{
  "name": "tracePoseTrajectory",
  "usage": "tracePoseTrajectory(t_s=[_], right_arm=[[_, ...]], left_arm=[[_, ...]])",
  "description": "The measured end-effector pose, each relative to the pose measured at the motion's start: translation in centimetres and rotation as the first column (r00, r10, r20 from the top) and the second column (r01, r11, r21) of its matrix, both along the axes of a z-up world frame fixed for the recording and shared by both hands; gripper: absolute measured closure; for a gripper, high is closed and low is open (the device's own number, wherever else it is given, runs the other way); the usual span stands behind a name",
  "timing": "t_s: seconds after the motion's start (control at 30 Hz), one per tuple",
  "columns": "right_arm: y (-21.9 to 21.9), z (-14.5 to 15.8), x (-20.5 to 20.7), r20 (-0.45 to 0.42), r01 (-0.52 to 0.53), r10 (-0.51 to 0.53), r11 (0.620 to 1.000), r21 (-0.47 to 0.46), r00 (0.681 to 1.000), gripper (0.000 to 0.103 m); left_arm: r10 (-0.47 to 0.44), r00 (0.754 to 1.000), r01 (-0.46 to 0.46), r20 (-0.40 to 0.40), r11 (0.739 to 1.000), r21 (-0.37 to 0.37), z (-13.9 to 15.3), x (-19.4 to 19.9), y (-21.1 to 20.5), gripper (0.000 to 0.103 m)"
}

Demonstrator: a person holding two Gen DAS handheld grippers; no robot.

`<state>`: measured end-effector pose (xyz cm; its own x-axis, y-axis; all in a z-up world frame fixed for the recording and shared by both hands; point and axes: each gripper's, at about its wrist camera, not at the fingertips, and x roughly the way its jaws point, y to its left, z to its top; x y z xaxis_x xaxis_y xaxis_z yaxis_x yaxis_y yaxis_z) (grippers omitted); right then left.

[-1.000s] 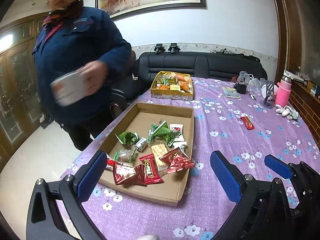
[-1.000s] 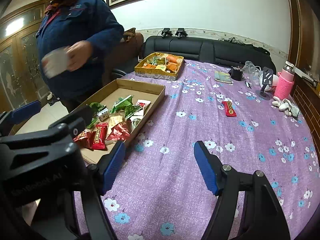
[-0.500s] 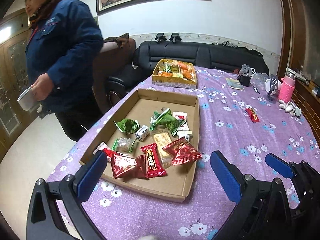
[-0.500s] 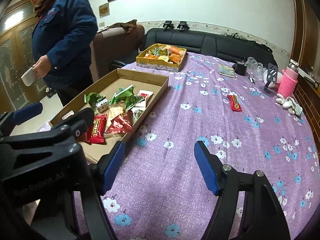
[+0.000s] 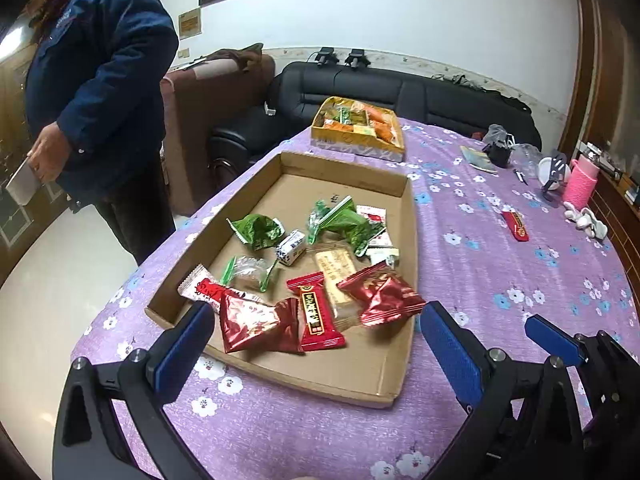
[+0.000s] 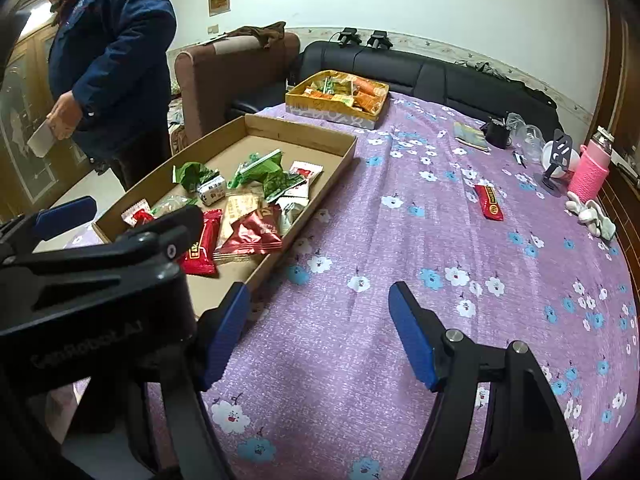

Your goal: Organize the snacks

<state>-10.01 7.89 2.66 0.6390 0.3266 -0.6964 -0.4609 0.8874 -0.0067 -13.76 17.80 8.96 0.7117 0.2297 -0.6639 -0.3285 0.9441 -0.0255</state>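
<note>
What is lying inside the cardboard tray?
The cardboard tray holds loose wrapped snacks: red packets, green packets, a clear-wrapped biscuit bar and a small white-and-blue candy. They overlap, so anything beneath them cannot be seen.

Left hand-held gripper (image 5: 316, 344) jaws wide apart, empty, right hand-held gripper (image 6: 318, 334) likewise, both angled downward

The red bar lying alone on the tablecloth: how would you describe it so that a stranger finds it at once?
Start at the purple flowered tablecloth and look right of the cardboard tray, toward the pink bottle. There the red bar lies flat on bare cloth. It is the only snack outside both the tray and the yellow box, with no wrapper touching it.
</note>
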Motion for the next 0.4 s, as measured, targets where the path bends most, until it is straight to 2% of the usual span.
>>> tracePoseTrajectory(t_s=[0.27,0.4], right_arm=[[0.9,-0.6,0.2,-0.014,-0.015,0.015,1.000,-0.017,1.000,0.030],[0.8,-0.5,0.2,-0.012,-0.016,0.015,1.000,-0.012,1.000,0.030]], left_arm=[[0.020,1.000,-0.019,0.018,0.998,-0.064,-0.5,0.3,1.5,0.000],[0.032,0.999,-0.031,0.011,0.998,-0.047,-0.2,0.6,1.9,0.000]])
